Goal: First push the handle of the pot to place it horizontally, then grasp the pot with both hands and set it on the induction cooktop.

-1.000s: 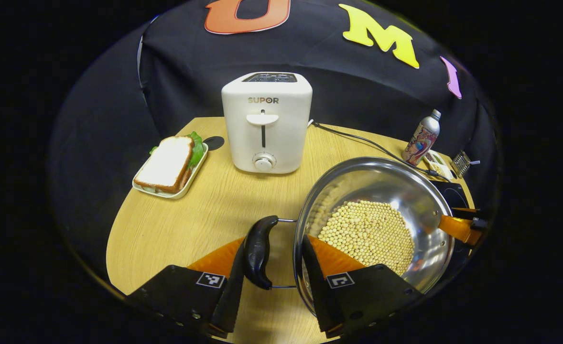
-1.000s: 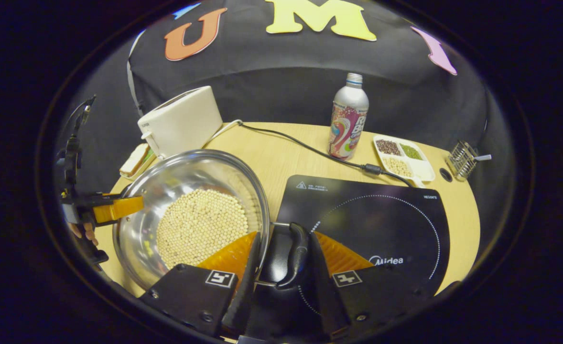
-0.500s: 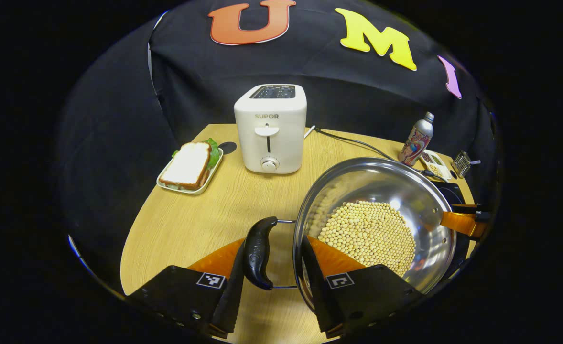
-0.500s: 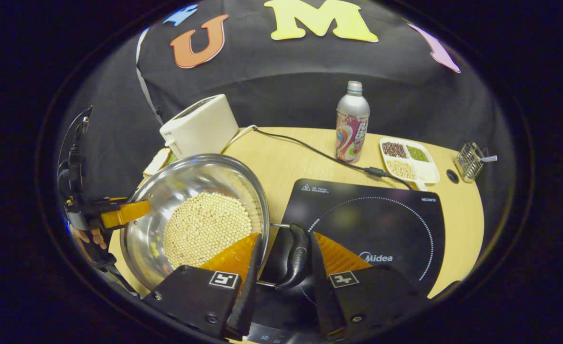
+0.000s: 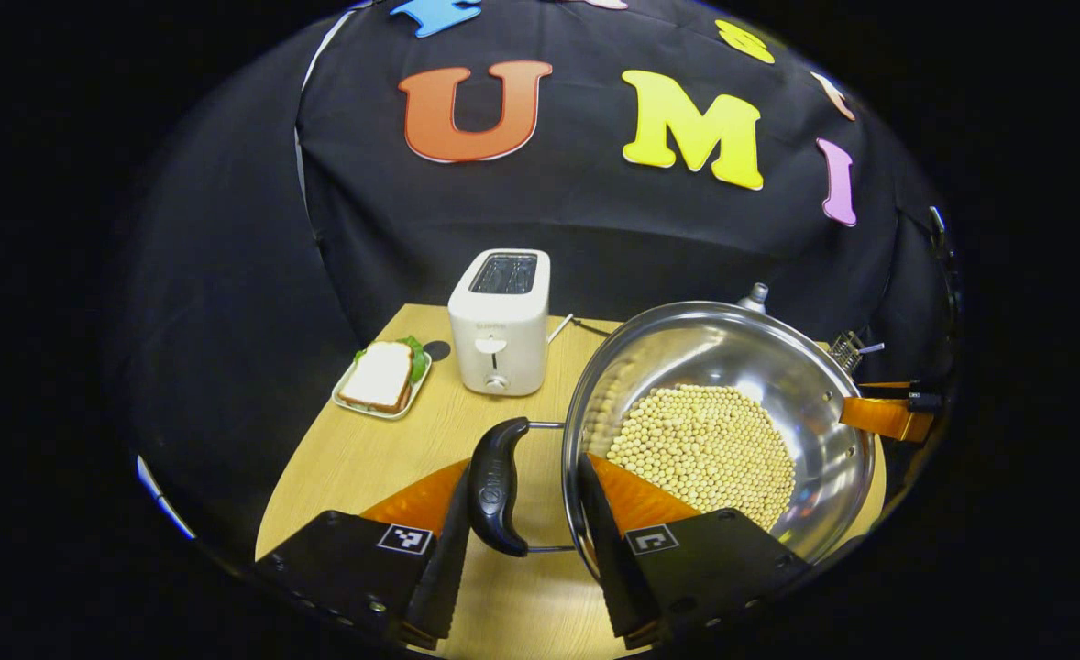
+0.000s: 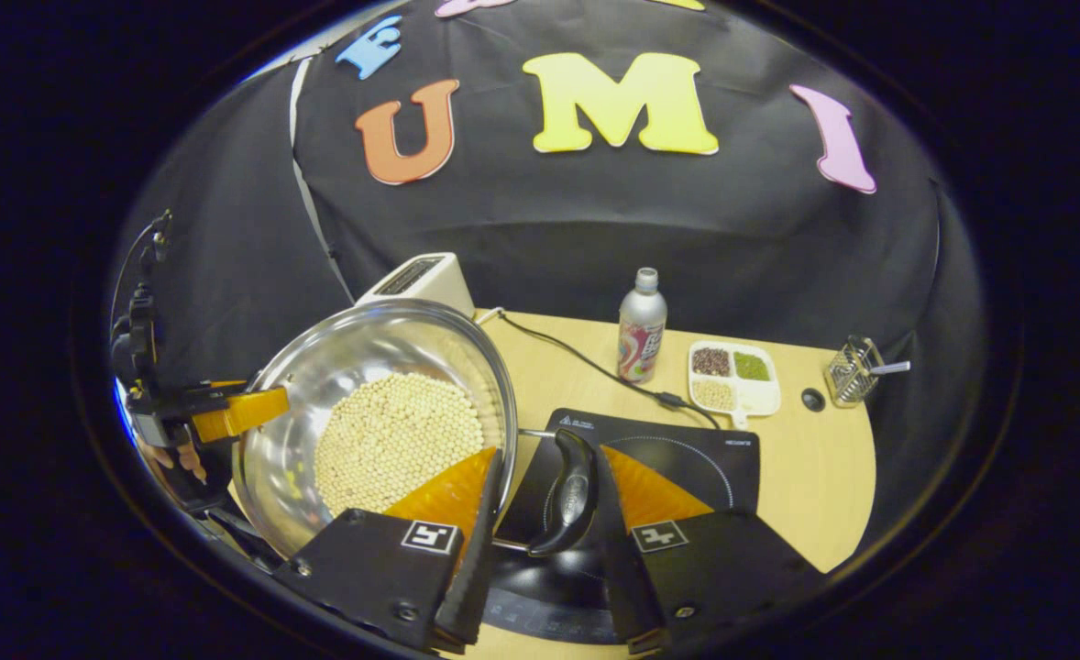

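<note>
I have the pot (image 5: 719, 431) gripped at both ends: my left gripper (image 5: 522, 541) is clenched on the left handle (image 5: 496, 486), one finger outside the grip and the other against the pot's wall, and my right gripper (image 6: 540, 550) is clamped the same way on the right handle (image 6: 574, 490). Both handles lie level, so I judge the pushing step done. The pot, with its load of beans (image 6: 398, 440), looks to be carried above the table (image 5: 366, 458) (I can't see its base, so that's a judgement). The cooktop (image 6: 687, 458) lies just to its right, partly beneath my right gripper. What's left is to bring the pot across, lower it onto the cooktop, and let go.
</note>
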The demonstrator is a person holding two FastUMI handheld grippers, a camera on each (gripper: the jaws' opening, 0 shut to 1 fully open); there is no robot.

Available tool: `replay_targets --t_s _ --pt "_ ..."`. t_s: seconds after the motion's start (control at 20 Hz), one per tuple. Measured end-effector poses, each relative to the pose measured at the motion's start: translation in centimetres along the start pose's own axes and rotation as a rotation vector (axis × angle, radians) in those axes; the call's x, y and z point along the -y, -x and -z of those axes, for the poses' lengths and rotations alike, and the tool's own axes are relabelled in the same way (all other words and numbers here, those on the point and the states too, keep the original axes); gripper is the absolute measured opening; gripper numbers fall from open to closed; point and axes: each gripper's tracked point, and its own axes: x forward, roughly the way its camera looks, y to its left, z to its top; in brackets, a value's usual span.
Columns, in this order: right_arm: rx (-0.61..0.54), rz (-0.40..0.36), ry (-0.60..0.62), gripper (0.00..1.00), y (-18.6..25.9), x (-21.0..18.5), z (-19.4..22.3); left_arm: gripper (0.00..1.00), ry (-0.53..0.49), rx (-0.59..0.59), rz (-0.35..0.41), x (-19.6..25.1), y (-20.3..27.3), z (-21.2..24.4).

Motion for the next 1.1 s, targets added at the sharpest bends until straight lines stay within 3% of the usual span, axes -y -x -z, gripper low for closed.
replay_targets --t_s 0.5,1.1 --pt "0.067 0.069 0.019 0.53 7.3 7.5 -3.0 0.55 -0.052 0.058 0.088 8.8 2.5 -3.9" --pt "0.053 0.155 -0.045 0.55 8.5 18.0 -1.1 0.55 -0.092 0.019 0.179 18.6 -1.3 -3.3"
